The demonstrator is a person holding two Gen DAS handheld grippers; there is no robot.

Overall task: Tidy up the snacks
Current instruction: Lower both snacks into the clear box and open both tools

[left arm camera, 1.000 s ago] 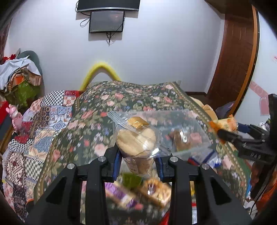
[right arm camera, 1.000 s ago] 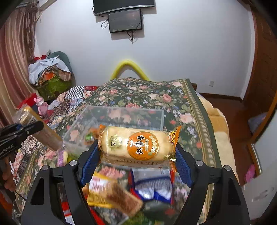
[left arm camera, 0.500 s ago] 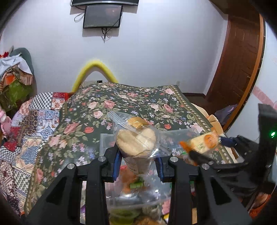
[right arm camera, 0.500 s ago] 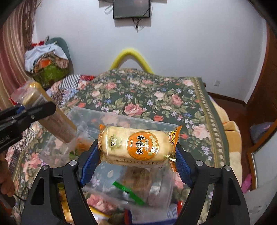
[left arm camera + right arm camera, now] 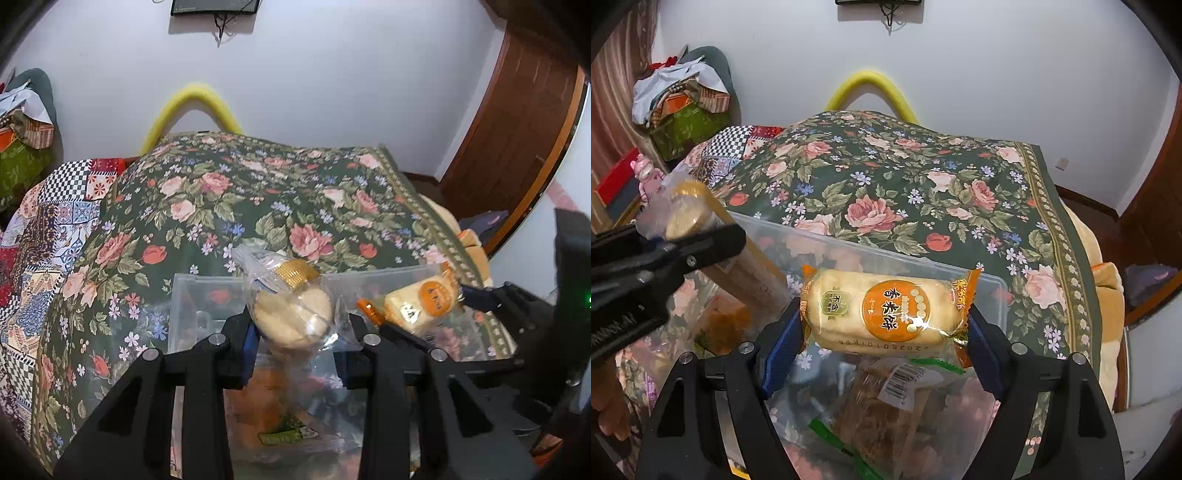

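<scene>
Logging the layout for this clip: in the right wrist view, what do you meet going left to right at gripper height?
left gripper holding a cracker sleeve → orange rice cracker packet in the right gripper → clear bin's right rim → floral bedspread

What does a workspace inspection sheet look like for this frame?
Surface: floral bedspread.
Job's things: clear plastic bin holding wrapped snacks; rice cracker pack; bagged biscuit roll.
Clutter: pile of clothes at left.
Grippers: left tool shut on the biscuit roll; right tool shut on the cracker pack; both over the bin.
Cables: dangling under wall screen.
Surroundings: white wall, wooden door, yellow foam arch.
</scene>
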